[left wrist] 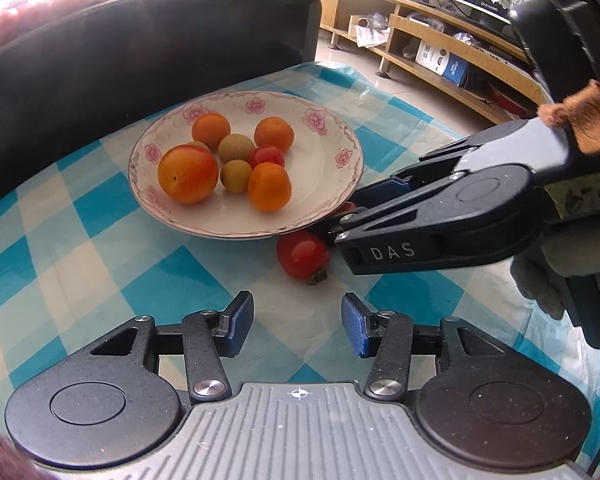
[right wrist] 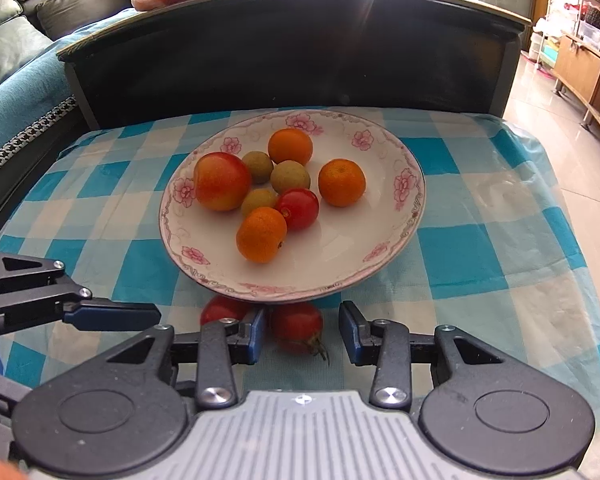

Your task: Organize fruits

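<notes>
A white plate with pink flowers (left wrist: 332,136) (right wrist: 400,216) holds oranges, small green fruits, a cherry tomato and a larger orange-red fruit. Two red tomatoes lie on the checked cloth at the plate's near rim. In the right wrist view my right gripper (right wrist: 302,334) is open, and one tomato (right wrist: 296,326) sits between its fingers; the other tomato (right wrist: 222,308) lies just left of the left finger. In the left wrist view my left gripper (left wrist: 298,326) is open and empty, a little short of a tomato (left wrist: 302,256). The right gripper (left wrist: 342,226) reaches in from the right there.
The blue and white checked cloth (right wrist: 480,248) covers the table. A dark cabinet (right wrist: 300,48) stands right behind it, with bagged fruit on top. A sofa (right wrist: 16,52) is at the left and wooden shelves (left wrist: 440,52) stand across the floor.
</notes>
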A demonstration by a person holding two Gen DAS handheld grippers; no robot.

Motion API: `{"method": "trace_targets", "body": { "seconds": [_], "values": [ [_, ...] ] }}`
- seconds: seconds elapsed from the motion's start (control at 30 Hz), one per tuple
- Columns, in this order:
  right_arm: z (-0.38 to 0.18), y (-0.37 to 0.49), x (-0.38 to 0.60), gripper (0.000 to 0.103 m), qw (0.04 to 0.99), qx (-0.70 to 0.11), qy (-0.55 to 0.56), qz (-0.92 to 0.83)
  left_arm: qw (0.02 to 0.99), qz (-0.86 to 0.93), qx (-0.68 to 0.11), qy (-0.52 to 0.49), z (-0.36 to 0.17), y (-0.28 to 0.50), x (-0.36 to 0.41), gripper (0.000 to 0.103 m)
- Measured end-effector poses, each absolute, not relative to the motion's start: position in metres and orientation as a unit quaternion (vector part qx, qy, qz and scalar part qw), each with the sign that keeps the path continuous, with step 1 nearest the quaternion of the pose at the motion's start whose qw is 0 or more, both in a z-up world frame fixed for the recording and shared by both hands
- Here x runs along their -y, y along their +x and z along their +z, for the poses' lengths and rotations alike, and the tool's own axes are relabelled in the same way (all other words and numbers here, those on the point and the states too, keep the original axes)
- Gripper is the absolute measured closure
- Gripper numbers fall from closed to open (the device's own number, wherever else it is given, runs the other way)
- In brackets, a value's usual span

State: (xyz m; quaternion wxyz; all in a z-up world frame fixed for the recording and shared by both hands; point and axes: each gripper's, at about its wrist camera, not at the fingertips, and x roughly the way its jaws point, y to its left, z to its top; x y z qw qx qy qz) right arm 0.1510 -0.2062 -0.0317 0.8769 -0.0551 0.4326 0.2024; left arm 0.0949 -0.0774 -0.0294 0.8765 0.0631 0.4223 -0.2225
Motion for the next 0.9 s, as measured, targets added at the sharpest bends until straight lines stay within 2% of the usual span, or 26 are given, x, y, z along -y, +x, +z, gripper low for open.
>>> {"method": "trace_targets", "body": {
  "seconds": [0.1, 0.17, 0.67, 0.83, 0.9],
  "values": [
    [-0.032, 0.15, 0.203, 0.063, 0.878, -0.429, -0.061, 0.203, 0.877, -0.225, -0.42, 0.064, -0.029, 0.096, 0.078, 0.046],
    [-0.032, 0.149, 0.202, 0.071, 0.877, -0.434, -0.064, 0.196, 0.878, -0.228, -0.417, 0.063, -0.028, 0.096, 0.08, 0.046],
    [-0.024, 0.121, 0.242, 0.072, 0.875, -0.463, -0.043, 0.135, 0.902, -0.156, -0.404, 0.003, -0.037, 0.111, 0.1, 0.044],
    [-0.025, 0.119, 0.249, 0.072, 0.875, -0.464, -0.035, 0.132, 0.907, -0.148, -0.394, 0.018, -0.039, 0.108, 0.106, 0.05],
    [-0.025, 0.118, 0.25, 0.072, 0.875, -0.465, -0.033, 0.131, 0.906, -0.15, -0.395, 0.022, -0.038, 0.106, 0.104, 0.058]
  ]
}}
